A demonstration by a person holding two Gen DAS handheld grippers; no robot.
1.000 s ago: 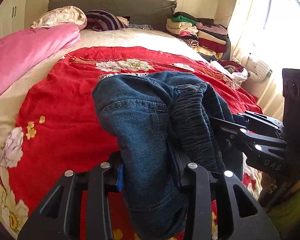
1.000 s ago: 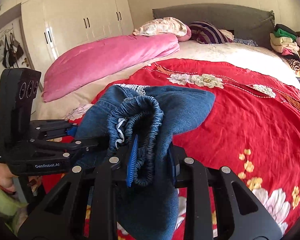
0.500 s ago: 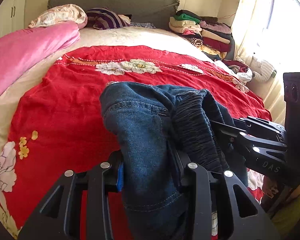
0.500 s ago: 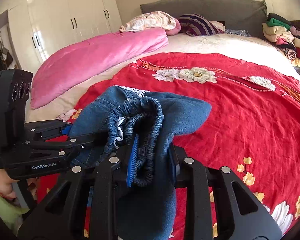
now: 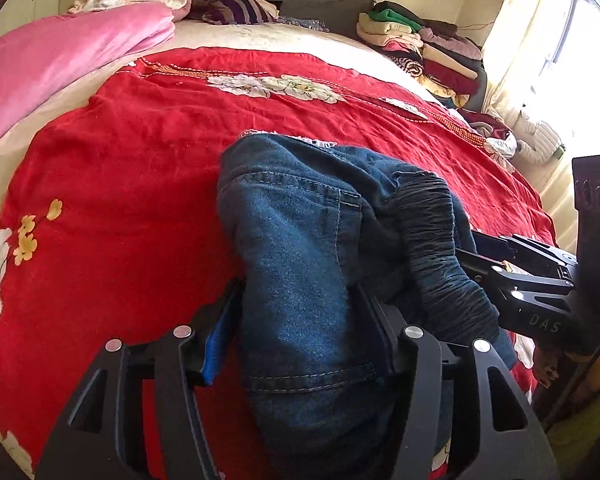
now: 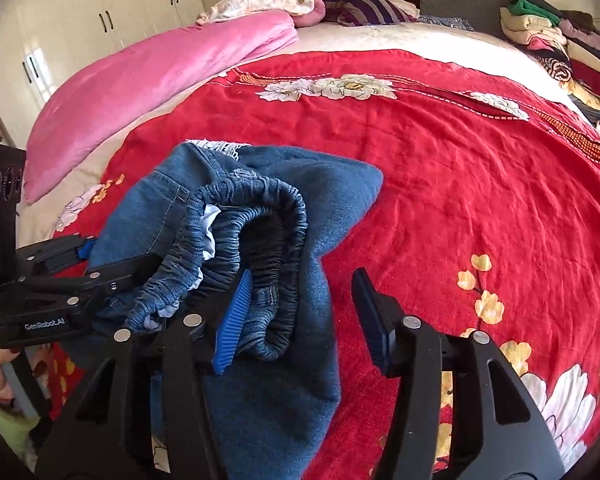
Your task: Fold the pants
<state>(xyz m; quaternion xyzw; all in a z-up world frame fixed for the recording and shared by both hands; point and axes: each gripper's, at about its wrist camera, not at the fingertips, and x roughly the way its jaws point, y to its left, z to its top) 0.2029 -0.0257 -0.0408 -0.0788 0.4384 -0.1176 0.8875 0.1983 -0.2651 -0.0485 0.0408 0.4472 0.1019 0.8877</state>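
Denim fills both views. The right claw (image 6: 300, 320) has just been opening: its right pad (image 6: 370, 320) stands clear of the cloth with red bedspread showing in the gap, while the blue ribbed left pad (image 6: 232, 320) lies against the gathered elastic waistband (image 6: 260, 216), so nothing is pinched there now. The left claw (image 5: 300, 320) has also just been widening; the jeans (image 5: 300, 248) fill the space between its jaws, the blue pad (image 5: 220, 332) sits just off the fabric on one side, and the other pad appears to touch it, so I read this as a released hold with the cloth resting loosely in the gap.

The step in hand looks like the release of the folded bundle onto the bed. To do it well, both claws should open fully before withdrawing, then back straight out along their own line, so no pad snags the waistband or drags the top layer off the fold.

The jeans are dark blue, doubled over into a thick lump, with a back pocket seam facing the left view and a strip of white lace trim (image 6: 220, 146) at the far edge. They sit near the close edge of the red flowered bedspread (image 6: 460, 168).
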